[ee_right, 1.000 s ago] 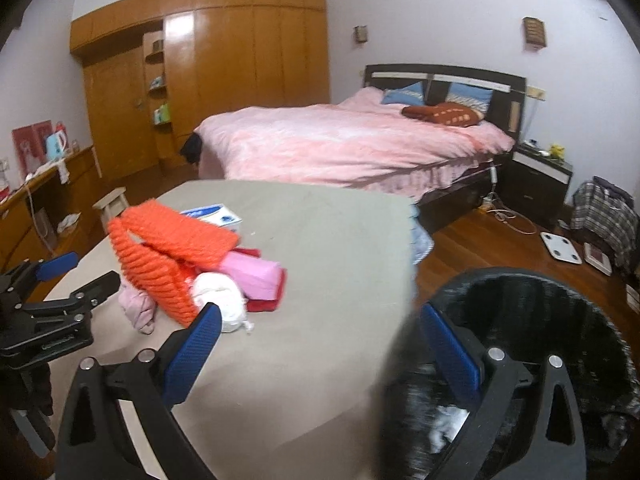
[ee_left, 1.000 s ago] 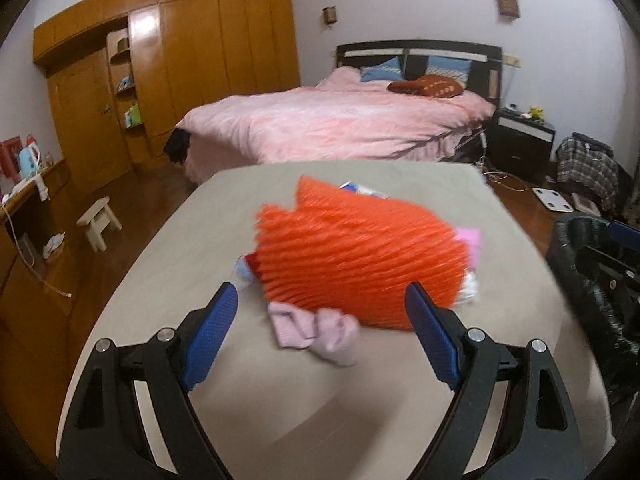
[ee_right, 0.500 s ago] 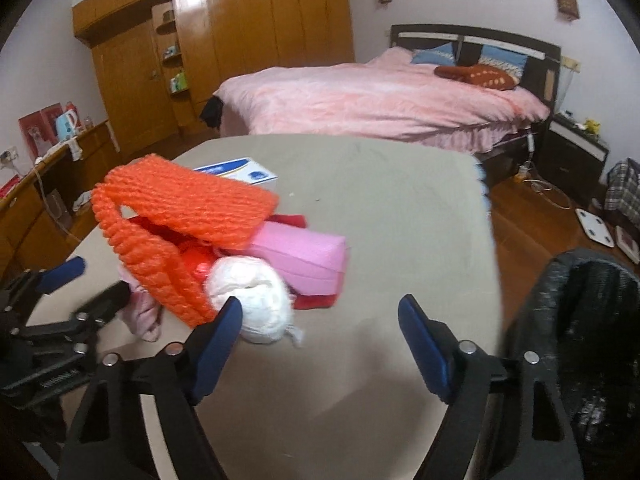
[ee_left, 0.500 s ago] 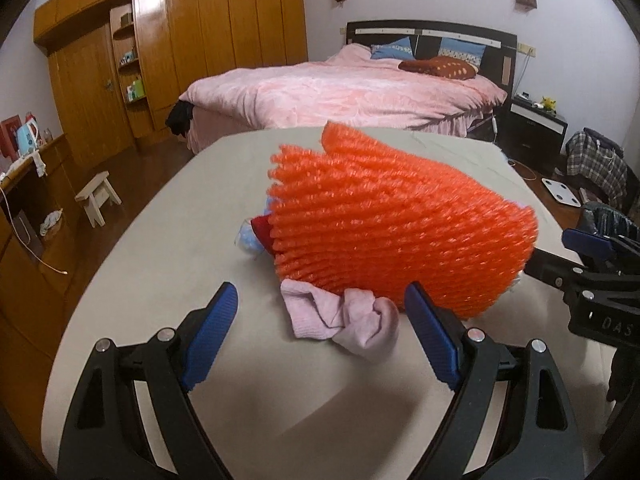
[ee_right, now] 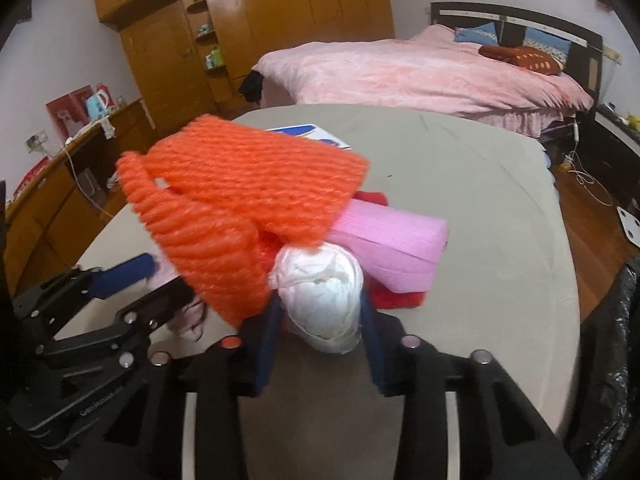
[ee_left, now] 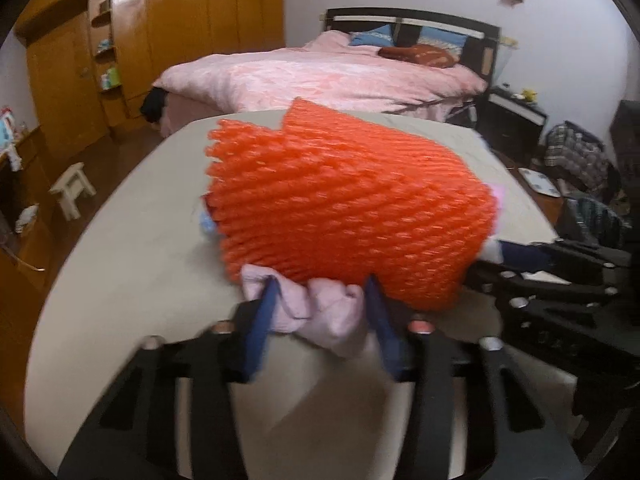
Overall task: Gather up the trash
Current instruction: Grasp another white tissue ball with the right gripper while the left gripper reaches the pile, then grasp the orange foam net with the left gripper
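A pile of trash lies on the grey table (ee_left: 132,248). On top is an orange foam net (ee_left: 348,208) (ee_right: 240,200). At its near edge lies a crumpled pale pink cloth (ee_left: 320,316). My left gripper (ee_left: 322,308) is closing, and its blue pads press the cloth from both sides. In the right wrist view a white crumpled wad (ee_right: 322,300) sits in front of a pink foam block (ee_right: 394,240) and a red scrap (ee_right: 400,299). My right gripper (ee_right: 320,332) is closing too, its pads touching both sides of the wad.
A blue and white box (ee_right: 316,134) lies behind the pile. A black trash bag (ee_right: 612,340) stands at the table's right edge. Beyond are a pink bed (ee_left: 320,76), a wooden wardrobe (ee_left: 192,32) and a small stool (ee_left: 74,190).
Both grippers came down to the pile and their jaws narrowed, the left one around the pink cloth and the right one around the white wad. The right swung left, away from the trash bag.
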